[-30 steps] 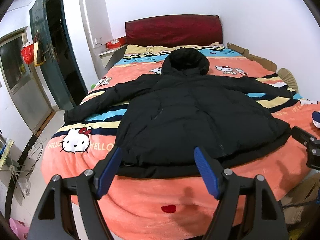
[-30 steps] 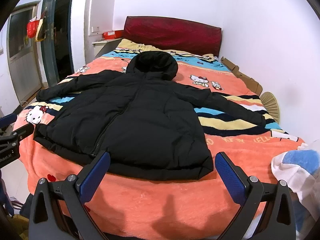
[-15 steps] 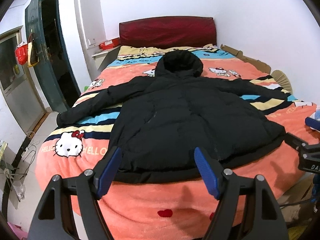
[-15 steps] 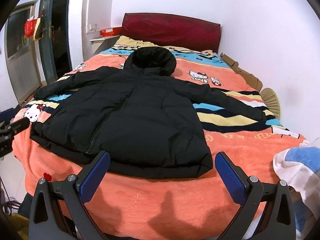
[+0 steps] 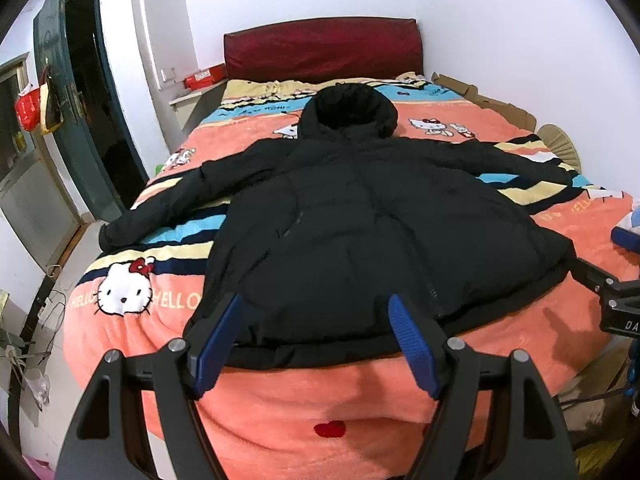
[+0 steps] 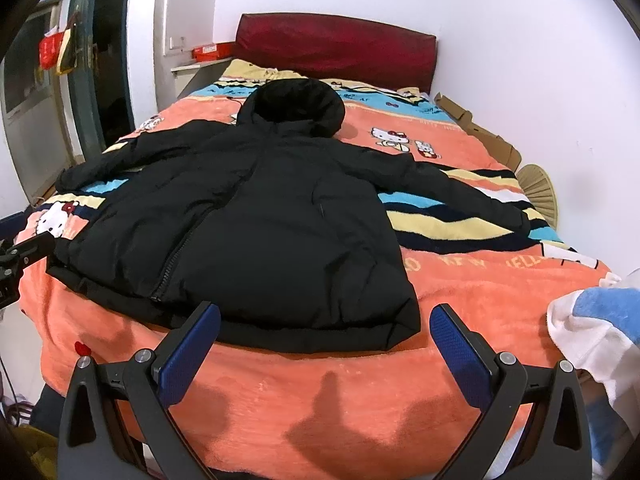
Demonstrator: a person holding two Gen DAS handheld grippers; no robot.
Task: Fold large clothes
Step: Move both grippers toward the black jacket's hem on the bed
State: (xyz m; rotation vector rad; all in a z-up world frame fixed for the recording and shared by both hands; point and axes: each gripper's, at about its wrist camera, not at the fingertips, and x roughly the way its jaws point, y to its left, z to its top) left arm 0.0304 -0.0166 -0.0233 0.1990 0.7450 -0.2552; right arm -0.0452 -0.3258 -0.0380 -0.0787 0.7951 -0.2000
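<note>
The jacket (image 5: pixel 360 232) is black padded cloth with a matt, slightly creased surface. The blanket (image 6: pixel 360 400) looks like soft, fuzzy fleece, and the headboard (image 5: pixel 324 50) like dark red velvet cloth. The fingers (image 6: pixel 460 352) have blue textured pads on matt black plastic arms.

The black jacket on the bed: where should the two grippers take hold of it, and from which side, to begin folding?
Grip the cuffs. The black jacket lies flat, front up, both sleeves spread sideways. Left gripper could take the left cuff from the bed's left edge; right gripper the right cuff from the right, carrying each sleeve over the chest.
</note>
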